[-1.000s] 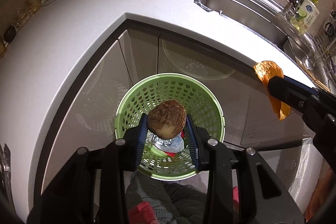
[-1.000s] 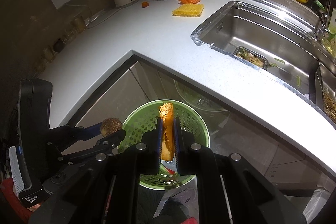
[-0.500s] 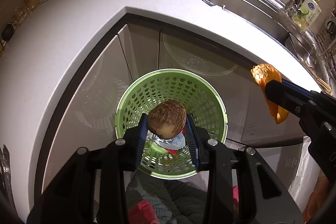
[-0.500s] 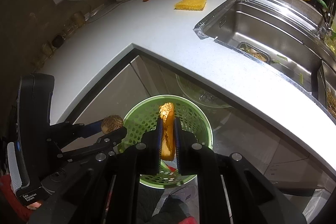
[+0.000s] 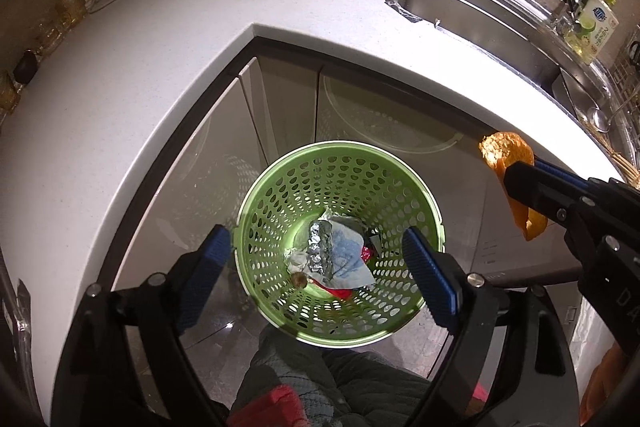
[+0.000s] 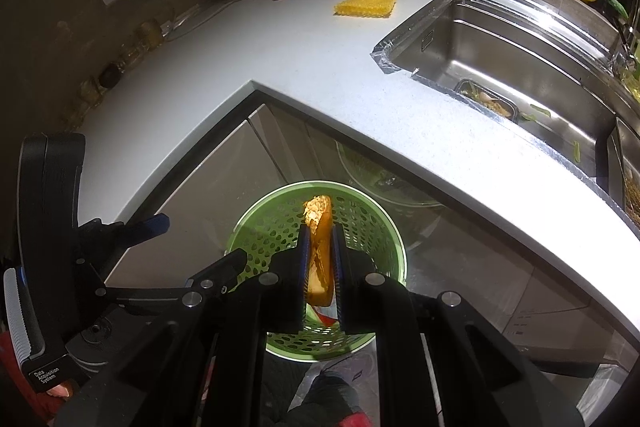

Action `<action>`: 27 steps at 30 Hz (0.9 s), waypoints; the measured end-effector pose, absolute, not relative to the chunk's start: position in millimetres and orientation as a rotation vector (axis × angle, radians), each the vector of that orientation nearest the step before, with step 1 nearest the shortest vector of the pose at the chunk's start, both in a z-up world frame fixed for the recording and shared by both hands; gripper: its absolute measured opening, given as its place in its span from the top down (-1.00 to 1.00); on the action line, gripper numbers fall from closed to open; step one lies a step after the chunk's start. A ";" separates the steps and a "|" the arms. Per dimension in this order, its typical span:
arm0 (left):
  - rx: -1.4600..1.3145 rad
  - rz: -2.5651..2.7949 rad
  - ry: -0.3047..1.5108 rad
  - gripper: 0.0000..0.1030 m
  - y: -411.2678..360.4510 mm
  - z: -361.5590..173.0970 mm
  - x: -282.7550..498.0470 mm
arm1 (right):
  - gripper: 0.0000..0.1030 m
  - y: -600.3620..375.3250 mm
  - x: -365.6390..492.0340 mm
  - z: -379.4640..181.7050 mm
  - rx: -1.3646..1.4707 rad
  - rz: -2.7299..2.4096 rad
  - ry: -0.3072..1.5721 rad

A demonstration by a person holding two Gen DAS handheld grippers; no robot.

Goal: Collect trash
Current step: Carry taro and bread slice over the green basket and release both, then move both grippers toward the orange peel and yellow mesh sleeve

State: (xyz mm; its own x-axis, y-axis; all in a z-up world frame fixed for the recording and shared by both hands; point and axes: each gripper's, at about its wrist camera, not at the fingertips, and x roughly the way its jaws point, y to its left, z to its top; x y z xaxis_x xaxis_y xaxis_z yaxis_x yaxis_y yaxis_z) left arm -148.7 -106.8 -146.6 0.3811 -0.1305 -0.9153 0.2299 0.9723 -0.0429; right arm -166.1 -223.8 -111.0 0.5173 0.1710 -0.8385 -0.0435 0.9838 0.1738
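My left hand-held gripper (image 5: 316, 263) is spreading its jaws wide right over the green basket (image 5: 434, 223), nothing between the blue pads (image 5: 428, 275), so whatever goes from here falls straight in. Down on the basket floor I see crumpled foil (image 5: 319, 245), a pale paper scrap (image 5: 348, 263), something red (image 5: 340, 291) peeking out at six o'clock of the paper, and a small brown round bit (image 5: 298, 279) at eight o'clock of the foil. My right hand-held gripper (image 6: 320, 263) is clenched on the orange peel (image 6: 318, 247), holding it above the basket so it drops inside, I reckon, not on the floor. The peel stands edge-on between the pads, long axis running twelve to six in the right view, ragged pithy tip at twelve o'clock toward the desk (image 6: 280, 67), smooth end at six. From the left camera the peel (image 5: 508, 163) hangs at three o'clock of the basket, just outside the rim by the look of it. Next up, I judge: release the peel.
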 end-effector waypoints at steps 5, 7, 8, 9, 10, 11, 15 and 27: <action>0.081 -0.207 1.156 -0.76 -99.8 -145.9 -146.5 | 0.74 -222.7 -164.6 -113.2 0.131 0.140 1.027; 0.076 -0.197 1.152 -0.77 -98.0 -144.8 -145.6 | 0.74 -220.8 -163.9 -115.3 0.127 0.146 1.034; 0.074 -0.192 1.151 -0.77 -96.6 -144.5 -145.1 | 0.74 -219.7 -163.7 -116.5 0.126 0.150 1.037; 0.073 -0.187 1.150 -0.77 -94.8 -144.4 -144.7 | 0.74 -218.1 -163.1 -118.1 0.123 0.154 1.040; 0.073 -0.182 1.149 -0.78 -92.9 -144.4 -144.4 | 0.74 -216.9 -162.8 -119.4 0.119 0.159 1.043; 0.072 -0.176 1.150 -0.78 -91.1 -144.4 -144.1 | 0.74 -215.3 -162.4 -121.0 0.116 0.164 1.048; 0.060 -0.148 1.149 -0.78 -82.5 -143.9 -143.6 | 0.64 -210.4 -161.0 -127.9 0.112 0.184 1.076; 0.038 -0.150 1.145 -0.80 -73.0 -143.6 -150.1 | -0.33 -214.7 -159.3 -116.9 0.123 0.163 1.046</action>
State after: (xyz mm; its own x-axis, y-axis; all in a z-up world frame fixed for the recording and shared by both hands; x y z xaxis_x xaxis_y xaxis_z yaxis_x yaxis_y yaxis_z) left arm -150.1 -73.0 -143.6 0.4045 -0.0998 -0.9091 0.1383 0.9893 -0.0471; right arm -159.3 -214.7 -116.9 0.4908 0.1923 -0.8498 -0.0758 0.9811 0.1783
